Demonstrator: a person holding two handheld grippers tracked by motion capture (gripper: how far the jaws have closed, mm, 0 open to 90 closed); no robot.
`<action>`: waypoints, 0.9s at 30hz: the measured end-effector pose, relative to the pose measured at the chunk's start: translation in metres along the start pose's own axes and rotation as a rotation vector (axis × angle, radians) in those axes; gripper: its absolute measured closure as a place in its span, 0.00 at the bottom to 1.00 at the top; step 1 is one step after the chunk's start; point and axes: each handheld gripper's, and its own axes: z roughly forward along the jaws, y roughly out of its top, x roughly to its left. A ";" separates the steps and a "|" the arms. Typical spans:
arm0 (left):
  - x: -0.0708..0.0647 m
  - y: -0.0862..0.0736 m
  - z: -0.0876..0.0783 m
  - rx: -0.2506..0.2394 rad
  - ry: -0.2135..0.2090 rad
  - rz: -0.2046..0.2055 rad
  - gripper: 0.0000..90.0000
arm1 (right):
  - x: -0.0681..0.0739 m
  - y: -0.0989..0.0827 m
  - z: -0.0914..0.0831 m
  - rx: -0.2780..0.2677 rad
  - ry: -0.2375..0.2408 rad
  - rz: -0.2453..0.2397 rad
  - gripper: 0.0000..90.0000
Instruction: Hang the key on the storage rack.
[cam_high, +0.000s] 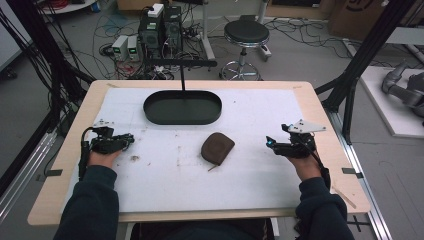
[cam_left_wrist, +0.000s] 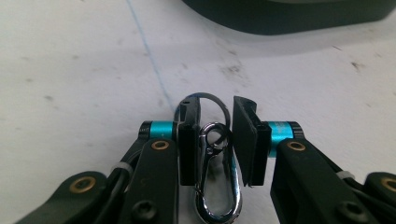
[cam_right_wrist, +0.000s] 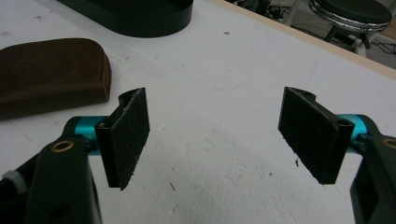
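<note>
My left gripper (cam_high: 130, 139) rests on the white mat at the table's left side, held in a hand with a dark sleeve. In the left gripper view its jaws (cam_left_wrist: 217, 107) stand narrow and shut on a silver snap hook (cam_left_wrist: 218, 191) with a dark ring (cam_left_wrist: 210, 97) at its top. My right gripper (cam_high: 269, 142) lies at the mat's right side. Its jaws (cam_right_wrist: 215, 116) are wide open with only bare mat between the pads. A brown zip pouch (cam_high: 218, 147) lies flat mid-table, left of the right gripper and apart from it (cam_right_wrist: 46, 74).
A black oval tray (cam_high: 150, 107) sits at the back of the white mat (cam_high: 165, 180), with a thin black post rising behind it. The wooden table edge (cam_high: 320, 115) frames the mat. A stool, cables and computer boxes stand beyond the table.
</note>
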 end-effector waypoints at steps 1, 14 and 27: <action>0.000 0.000 -0.001 0.012 -0.025 0.006 0.80 | -0.001 0.000 0.000 0.001 0.001 -0.002 0.28; -0.023 0.004 -0.013 0.030 0.044 0.169 0.80 | 0.000 0.000 0.000 0.001 0.001 0.003 0.28; -0.037 0.001 0.003 0.094 0.147 0.287 0.80 | -0.001 0.000 0.000 0.000 0.003 0.001 0.28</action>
